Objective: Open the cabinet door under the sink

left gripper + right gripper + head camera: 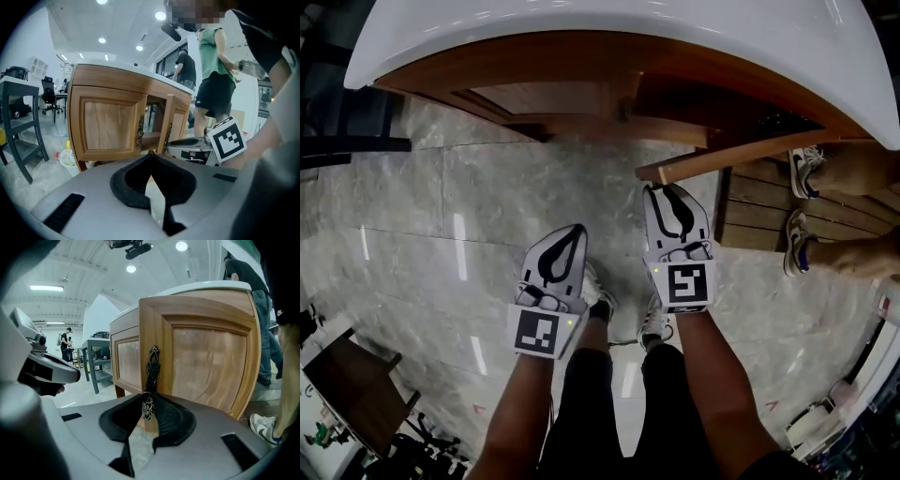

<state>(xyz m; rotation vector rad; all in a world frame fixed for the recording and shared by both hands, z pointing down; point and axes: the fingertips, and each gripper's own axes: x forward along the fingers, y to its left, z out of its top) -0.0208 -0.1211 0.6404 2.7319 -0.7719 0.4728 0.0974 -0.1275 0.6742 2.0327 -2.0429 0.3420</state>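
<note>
A wooden cabinet point(553, 98) stands under the white sink top point(609, 28). Its right door point(211, 362) is swung partly out; from above I see the door's top edge point(712, 159). My right gripper point(149, 404) is shut on that door's dark ornate metal handle point(152, 369), which runs up from between the pads. The same right gripper point(659, 190) reaches to the door's free end in the head view. My left gripper point(578, 228) hangs back over the floor, shut and holding nothing. The left gripper view shows the left door point(110, 124) closed, with its own handle point(139, 131).
A bystander's shoes point(804, 171) and legs stand on wooden slats point(759, 211) to the right of the cabinet. Another person point(213, 79) stands beyond it. A grey stool frame point(18, 122) is left of the cabinet. A dark low table point(352, 384) sits at lower left.
</note>
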